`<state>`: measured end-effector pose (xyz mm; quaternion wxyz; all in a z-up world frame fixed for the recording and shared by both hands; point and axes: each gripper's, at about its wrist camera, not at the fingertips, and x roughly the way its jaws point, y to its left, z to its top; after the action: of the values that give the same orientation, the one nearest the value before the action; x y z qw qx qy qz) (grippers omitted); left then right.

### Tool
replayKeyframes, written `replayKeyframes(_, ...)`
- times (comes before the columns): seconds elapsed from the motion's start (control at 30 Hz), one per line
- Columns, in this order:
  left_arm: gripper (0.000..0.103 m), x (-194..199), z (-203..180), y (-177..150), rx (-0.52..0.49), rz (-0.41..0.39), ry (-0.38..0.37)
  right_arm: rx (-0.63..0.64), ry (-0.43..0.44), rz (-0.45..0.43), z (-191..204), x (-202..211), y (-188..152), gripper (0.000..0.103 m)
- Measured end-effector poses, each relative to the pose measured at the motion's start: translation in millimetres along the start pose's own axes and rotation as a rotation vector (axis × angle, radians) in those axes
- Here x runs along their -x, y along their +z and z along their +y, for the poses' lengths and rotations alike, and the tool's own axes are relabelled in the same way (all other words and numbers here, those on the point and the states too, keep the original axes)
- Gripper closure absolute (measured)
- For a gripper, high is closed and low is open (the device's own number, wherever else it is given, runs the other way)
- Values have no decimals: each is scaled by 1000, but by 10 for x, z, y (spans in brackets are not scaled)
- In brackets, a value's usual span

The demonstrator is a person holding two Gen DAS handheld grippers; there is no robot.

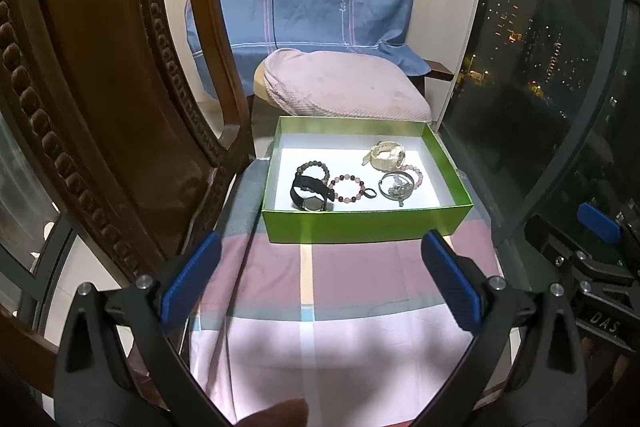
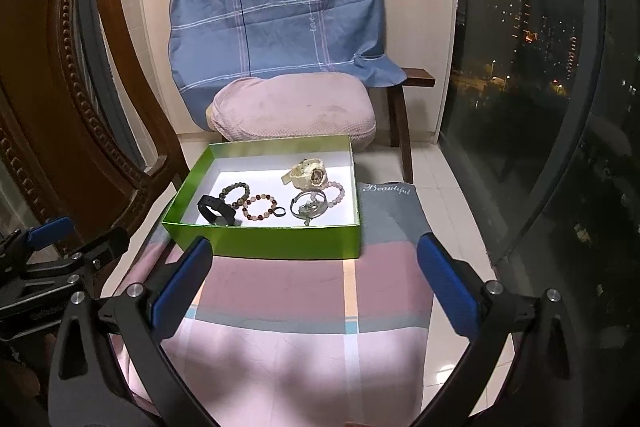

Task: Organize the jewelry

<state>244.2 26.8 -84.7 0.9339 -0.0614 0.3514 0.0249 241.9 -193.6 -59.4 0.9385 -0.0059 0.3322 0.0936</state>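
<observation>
Left wrist view: left gripper (image 1: 320, 259) hovering wide open, empty, over pink checked cloth (image 1: 340, 347). Right gripper (image 2: 314, 269) likewise gaping, holding nothing. Green box (image 2: 276, 241) sitting ahead on cloth, containing black watch (image 2: 216, 213), cream watch (image 2: 306, 171), beaded bracelets (image 2: 260, 207), silver bangle (image 2: 308, 209).

Dim night room, bright overhead pool blowing out the cloth (image 2: 280, 359), dark fisheye corners bending straight edges.

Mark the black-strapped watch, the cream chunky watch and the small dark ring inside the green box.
Black-strapped watch (image 1: 310, 193): left wrist view, on its strap.
Cream chunky watch (image 2: 307, 171): right wrist view, on its case.
Small dark ring (image 2: 279, 212): right wrist view, on its band.
</observation>
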Motion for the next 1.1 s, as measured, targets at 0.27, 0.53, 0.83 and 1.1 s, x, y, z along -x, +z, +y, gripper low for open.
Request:
replayKeyframes(0.27,4,-55,-4,-14,-4,6,0,7,-4,0,17,-7,8,3)
replayKeyframes(0.53,4,-62,23,-18,0,11,-4,8,-6,5,10,-26,6,3)
replayKeyframes(0.83,4,-52,30,-7,2,17,-6,12,-8,8,22,-54,-7,3)
replayKeyframes(1.1,4,-52,19,-13,-3,19,-7,14,-7,12,10,-68,-31,3)
